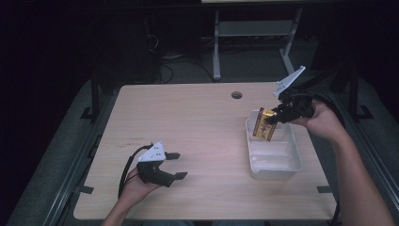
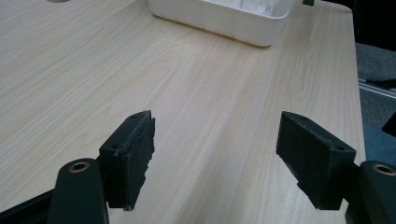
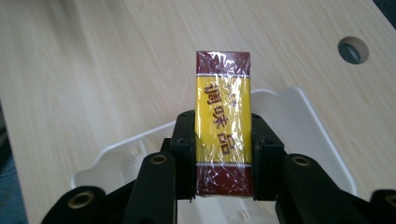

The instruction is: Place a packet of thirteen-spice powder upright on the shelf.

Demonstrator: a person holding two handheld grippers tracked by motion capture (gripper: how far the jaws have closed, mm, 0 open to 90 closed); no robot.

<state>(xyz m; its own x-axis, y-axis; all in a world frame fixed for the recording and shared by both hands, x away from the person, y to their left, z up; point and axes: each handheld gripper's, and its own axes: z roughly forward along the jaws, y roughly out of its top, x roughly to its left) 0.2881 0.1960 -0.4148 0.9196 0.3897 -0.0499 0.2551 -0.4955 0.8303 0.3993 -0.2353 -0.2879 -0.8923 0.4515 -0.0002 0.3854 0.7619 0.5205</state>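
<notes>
Pale wood grain covers my table, and I read it from the left. My left tool sits low near the front left edge, jaws spread wide with nothing between them; in the left gripper view its pads hover over bare wood. Farther right stands a white plastic tray. My right tool is above the tray's far end, jaws pressed against the sides of a yellow and dark red wrapped packet. I think the packet hangs clear of the tray floor, though the high view is too dim to be sure. A round hole lies beyond the tray.
</notes>
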